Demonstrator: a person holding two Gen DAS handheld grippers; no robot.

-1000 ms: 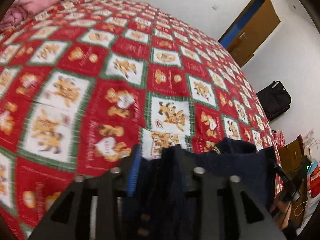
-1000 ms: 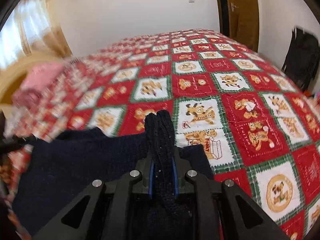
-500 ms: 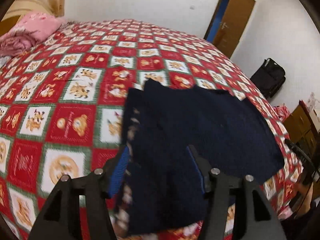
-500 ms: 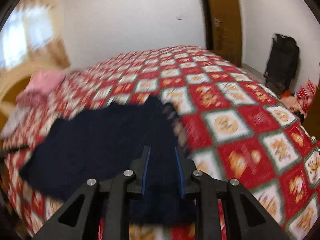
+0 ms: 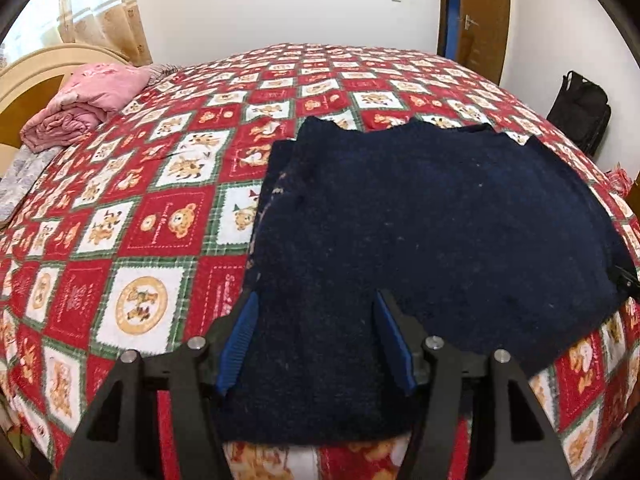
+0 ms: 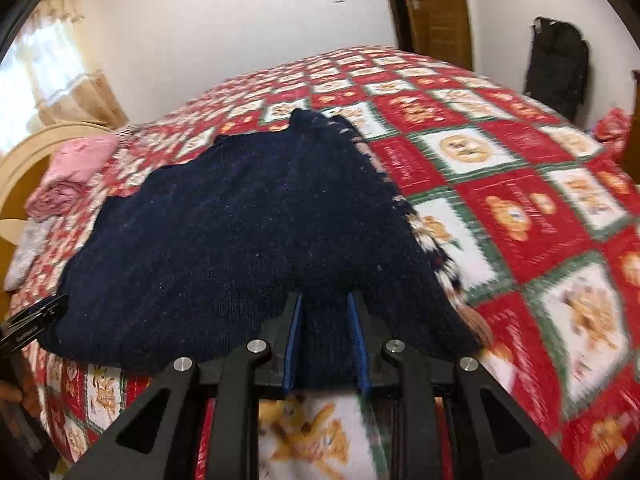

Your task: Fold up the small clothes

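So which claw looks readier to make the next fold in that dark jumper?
Probably the right claw: it pinches the navy jumper's near edge, so it could lift straight away. The left claw stands open over the cloth and must regrip.

Bedspread (image 6: 520,208) blurred, sweater (image 6: 240,232) front edge perhaps claw-hidden

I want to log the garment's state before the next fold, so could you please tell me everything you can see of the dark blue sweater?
The dark blue sweater is a navy knit, woolly-looking, with pale flecks along its side edges. It lies spread flat on the red patchwork bedspread, near the bed's front edge. The left gripper straddles its near hem, jaws apart, pads clear of the cloth. The right gripper has a bunched fold of the hem between its pads.
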